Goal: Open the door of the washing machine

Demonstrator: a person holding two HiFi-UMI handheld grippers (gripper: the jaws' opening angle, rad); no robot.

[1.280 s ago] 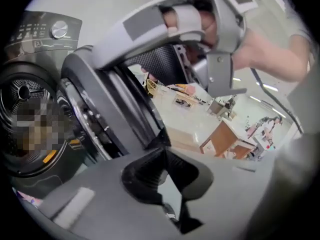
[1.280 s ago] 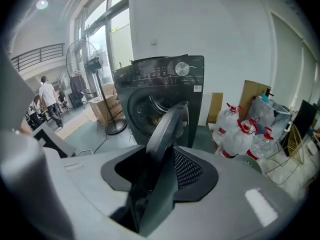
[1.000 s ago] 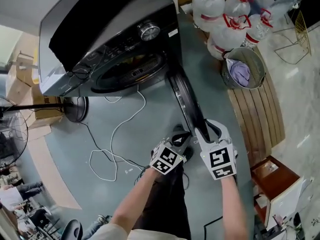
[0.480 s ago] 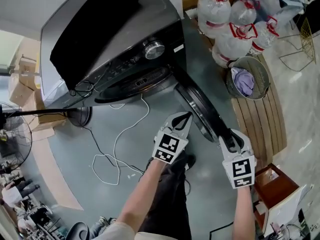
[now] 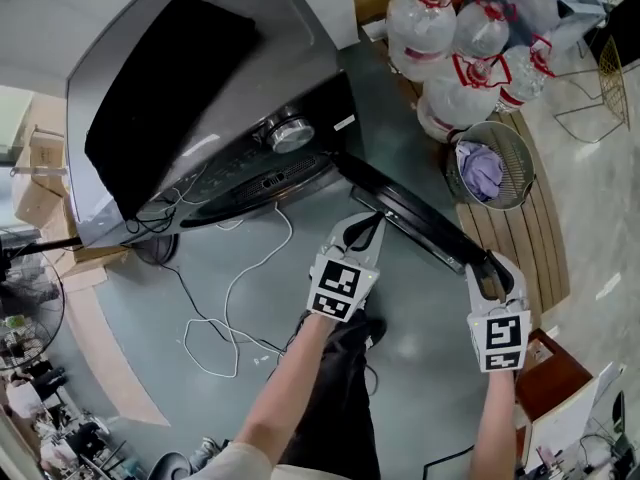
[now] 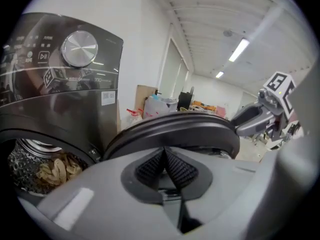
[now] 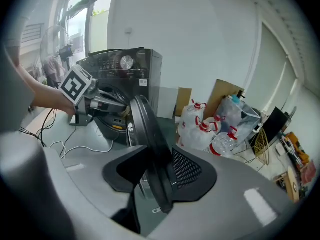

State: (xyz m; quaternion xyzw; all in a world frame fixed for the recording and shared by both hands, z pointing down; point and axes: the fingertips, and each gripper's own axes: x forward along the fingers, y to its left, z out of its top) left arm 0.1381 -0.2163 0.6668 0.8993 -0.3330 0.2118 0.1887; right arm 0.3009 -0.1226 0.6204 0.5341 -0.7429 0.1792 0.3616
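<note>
Holding the door [image 5: 410, 216] by its free edge, my right tool [image 5: 492, 270] has its jaws part-way apart and closed on the thick dark rim, which sits between the pads in the right gripper view. In the head view the door is swung well off the washing machine [image 5: 200, 78]. It runs from its hinge near the picture's centre out toward 4 o'clock, where that tool grips it.

I judge the door to be stiff and fairly heavy, a rigid ring round a window, turning only about its hinge. The smooth rim could slip through the pads, so the far edge, opposite the hinge, is the right place to hold: most leverage, least strain. Any pull should follow its arc, not fight it.

My left tool [image 5: 362, 228] is closed tight on nothing, its pads meeting. It hangs just beside the door's inner face, at 9 o'clock from it.

Behind the door the drum [image 6: 30, 159] stands uncovered with pale laundry [image 6: 52, 170] inside, and the dial [image 5: 290, 133] sits above the opening. Farther out are water bottles [image 5: 455, 38] at 1 o'clock, a wire basket [image 5: 526, 133] at 2 o'clock and a white cable [image 5: 232, 273] on the floor at 8 o'clock.
</note>
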